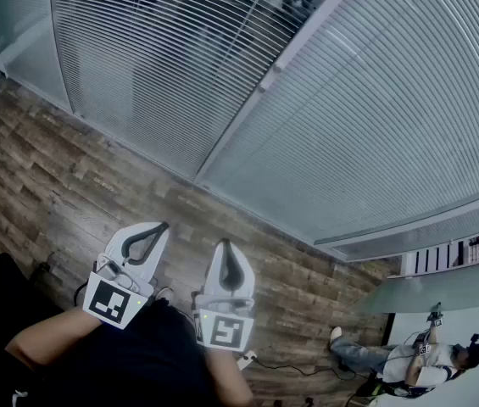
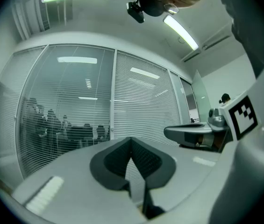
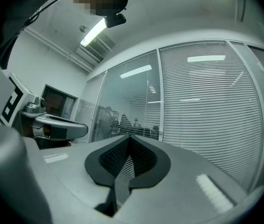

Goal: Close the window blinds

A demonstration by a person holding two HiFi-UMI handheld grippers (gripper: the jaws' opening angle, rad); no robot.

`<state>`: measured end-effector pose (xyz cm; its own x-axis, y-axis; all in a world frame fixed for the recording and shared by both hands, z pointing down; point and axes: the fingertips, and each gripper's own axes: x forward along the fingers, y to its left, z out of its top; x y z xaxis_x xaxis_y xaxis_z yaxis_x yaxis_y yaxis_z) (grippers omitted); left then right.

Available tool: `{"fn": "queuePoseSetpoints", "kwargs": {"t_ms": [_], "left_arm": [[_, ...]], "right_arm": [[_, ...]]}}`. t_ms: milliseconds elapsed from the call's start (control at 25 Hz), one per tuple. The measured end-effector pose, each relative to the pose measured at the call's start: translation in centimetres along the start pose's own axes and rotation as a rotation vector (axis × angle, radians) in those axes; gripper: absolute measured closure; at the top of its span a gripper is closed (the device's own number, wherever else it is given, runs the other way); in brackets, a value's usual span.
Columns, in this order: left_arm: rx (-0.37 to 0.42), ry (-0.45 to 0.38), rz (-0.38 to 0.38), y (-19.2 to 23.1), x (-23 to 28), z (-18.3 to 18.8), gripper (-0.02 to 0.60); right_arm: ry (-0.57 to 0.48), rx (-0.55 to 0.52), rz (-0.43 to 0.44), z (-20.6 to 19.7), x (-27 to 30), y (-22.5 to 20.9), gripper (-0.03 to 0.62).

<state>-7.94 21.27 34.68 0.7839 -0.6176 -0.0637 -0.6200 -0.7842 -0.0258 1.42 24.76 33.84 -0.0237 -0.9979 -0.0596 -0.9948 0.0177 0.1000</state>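
I take the frame post (image 1: 264, 83) between the 2 panes as my reference. The window blinds (image 1: 163, 66) hang on both sides of it. On the pane to the left of the post the slats stand tilted open, and in both gripper views I see figures through them. To the right of the post the slats look nearer closed.

Both grippers are held level, side by side and well short of the post. The left gripper (image 1: 164, 225) has its jaws together on nothing, and so does the right gripper (image 1: 224, 242).

I judge the slats thin, light and springy, easy to kink if pinched, so I would not grab them. I also cannot tell whether they sit behind glass. The place to take hold should be a tilt control, but I make out no wand or cord. A small fitting (image 3: 161, 132) shows on the post in the right gripper view, too small to identify. If it is a knob, it wants a light, square pinch.
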Motion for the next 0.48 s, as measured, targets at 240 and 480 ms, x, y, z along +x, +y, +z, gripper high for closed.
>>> {"fn": "queuePoseSetpoints", "kwargs": {"t_ms": [240, 480], "left_arm": [[-0.068, 0.005, 0.031, -1.1, 1.5, -0.4, 0.580], [-0.070, 0.027, 0.058, -1.1, 2.0, -1.7, 0.580]], "right_arm": [[0.020, -0.007, -0.007, -0.9, -0.1, -2.2, 0.593], [0.001, 0.008, 0.005, -1.0, -0.6, -3.9, 0.592]]}}
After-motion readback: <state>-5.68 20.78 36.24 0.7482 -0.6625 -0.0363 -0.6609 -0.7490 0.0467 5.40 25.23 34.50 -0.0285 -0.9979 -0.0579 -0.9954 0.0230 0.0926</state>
